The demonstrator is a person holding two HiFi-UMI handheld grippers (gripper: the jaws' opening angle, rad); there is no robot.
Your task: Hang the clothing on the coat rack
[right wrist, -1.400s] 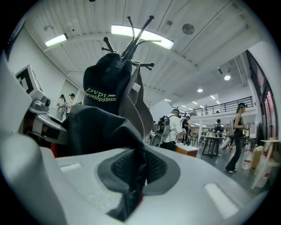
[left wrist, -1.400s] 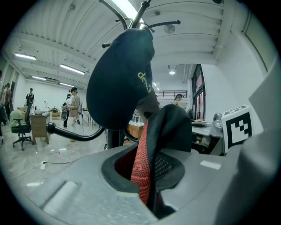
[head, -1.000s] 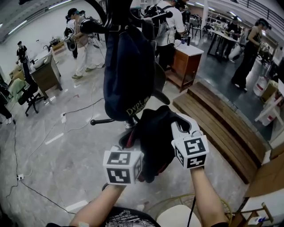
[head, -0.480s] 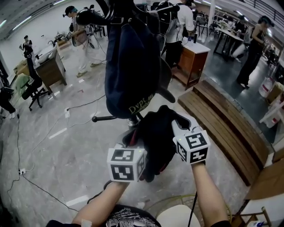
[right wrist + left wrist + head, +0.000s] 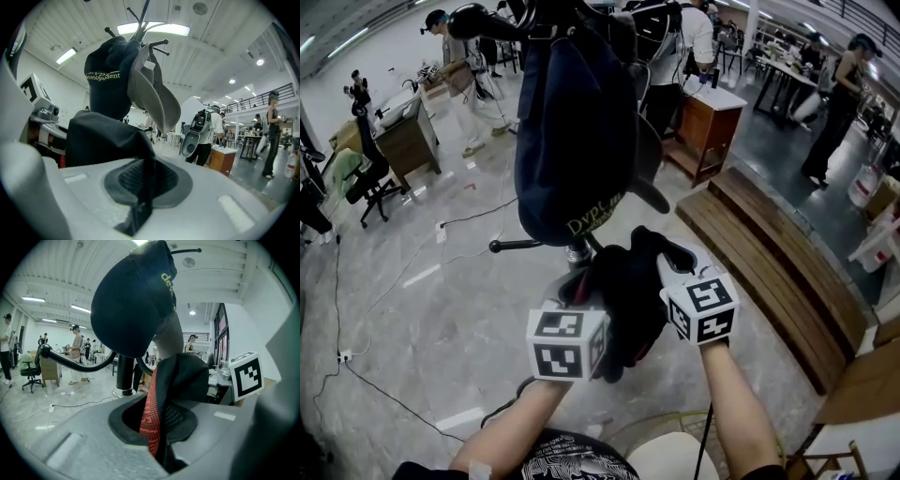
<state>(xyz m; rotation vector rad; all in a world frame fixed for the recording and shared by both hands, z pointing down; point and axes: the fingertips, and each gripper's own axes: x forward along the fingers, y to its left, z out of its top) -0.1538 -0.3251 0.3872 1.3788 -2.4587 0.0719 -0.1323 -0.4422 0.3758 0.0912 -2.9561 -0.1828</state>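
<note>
Closest to the body, at the end of each forearm, the left gripper (image 5: pixel 584 298) and the right gripper (image 5: pixel 673 269) both hold the black garment (image 5: pixel 628 305). Each gripper view shows the jaws drawn narrow with a fold of cloth pinched between them. The left one clamps an edge with a red strip (image 5: pixel 151 408), the right one plain black fabric. The garment is bunched and sags between the two grips, so its long axis runs roughly from hand to hand, with the right end held a little farther forward.

Just beyond it stands the coat rack (image 5: pixel 576 253), its pole almost touching the cloth on the left side. A low curved hook (image 5: pixel 517 247) sticks out to the left of the pole, and it looks free. Above, a dark cap (image 5: pixel 572 131) hangs from the upper hooks and fills that part of the rack. So the free hook lies ahead and left of the garment. The left gripper is the nearer one, and I judge it would lead the cloth over that hook.
</note>
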